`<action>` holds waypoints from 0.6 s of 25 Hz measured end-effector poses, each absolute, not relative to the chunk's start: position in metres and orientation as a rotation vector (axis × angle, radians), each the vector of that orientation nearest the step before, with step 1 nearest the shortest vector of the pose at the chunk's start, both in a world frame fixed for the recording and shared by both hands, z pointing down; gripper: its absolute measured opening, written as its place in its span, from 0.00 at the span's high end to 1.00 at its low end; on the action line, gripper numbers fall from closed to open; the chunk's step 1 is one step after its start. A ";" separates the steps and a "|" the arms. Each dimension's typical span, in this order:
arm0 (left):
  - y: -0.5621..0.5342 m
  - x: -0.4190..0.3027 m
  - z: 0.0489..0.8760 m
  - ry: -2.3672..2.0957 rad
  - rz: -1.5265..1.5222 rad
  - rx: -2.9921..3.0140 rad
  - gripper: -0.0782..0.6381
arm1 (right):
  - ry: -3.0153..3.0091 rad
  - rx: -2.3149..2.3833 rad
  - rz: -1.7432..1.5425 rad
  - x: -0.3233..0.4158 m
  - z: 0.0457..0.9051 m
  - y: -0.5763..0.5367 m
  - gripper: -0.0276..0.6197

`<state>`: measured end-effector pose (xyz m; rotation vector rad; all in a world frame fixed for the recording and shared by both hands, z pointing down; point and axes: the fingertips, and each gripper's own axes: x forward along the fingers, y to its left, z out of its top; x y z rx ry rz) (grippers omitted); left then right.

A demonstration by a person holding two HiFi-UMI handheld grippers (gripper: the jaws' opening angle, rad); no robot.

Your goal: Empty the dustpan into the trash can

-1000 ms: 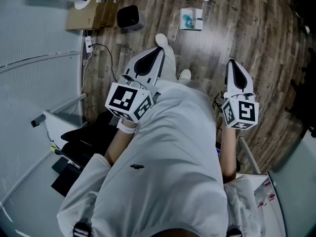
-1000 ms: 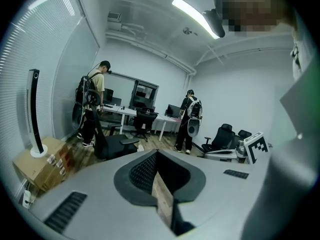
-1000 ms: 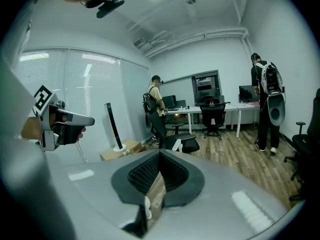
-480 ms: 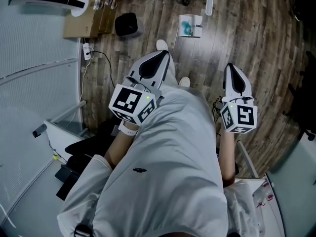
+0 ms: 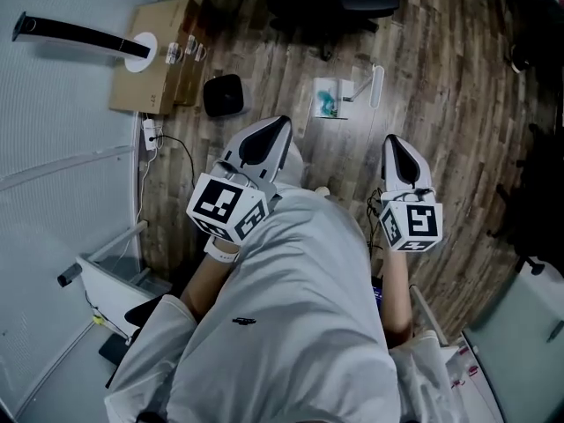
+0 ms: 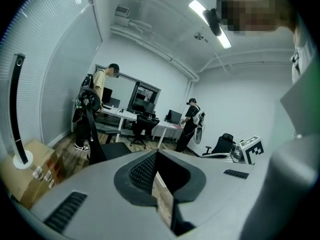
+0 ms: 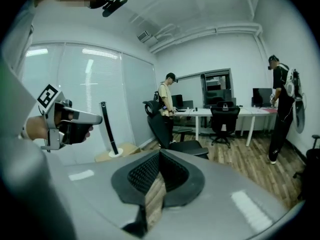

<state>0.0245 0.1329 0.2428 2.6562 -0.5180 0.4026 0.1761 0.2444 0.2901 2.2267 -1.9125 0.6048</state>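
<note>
Seen from above, the left gripper (image 5: 280,123) and right gripper (image 5: 391,141) sit mid-frame, jaws closed and empty. The white dustpan (image 5: 328,98) lies on the wood floor (image 5: 441,77) above them, with the black trash can (image 5: 224,95) to its left.

Cardboard box (image 5: 148,67) and black office chair (image 5: 335,3) on wood floor (image 5: 449,86)

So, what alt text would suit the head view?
Seen from above, a person in white holds out a white-and-black left gripper and right gripper, both shut and empty, over a wood-plank floor. A brown cardboard box and small black container lie ahead.
</note>
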 end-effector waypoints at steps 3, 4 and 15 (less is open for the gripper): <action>0.099 0.032 0.236 -0.480 0.398 2.664 0.88 | -1.804 2.253 0.620 0.189 0.287 0.213 0.82; 0.089 0.034 0.235 -0.465 0.397 2.668 0.88 | -1.784 2.264 0.636 0.193 0.287 0.204 0.80; 0.003 0.072 0.263 -0.324 0.474 2.632 0.88 | -1.672 2.314 0.736 0.222 0.301 0.139 0.76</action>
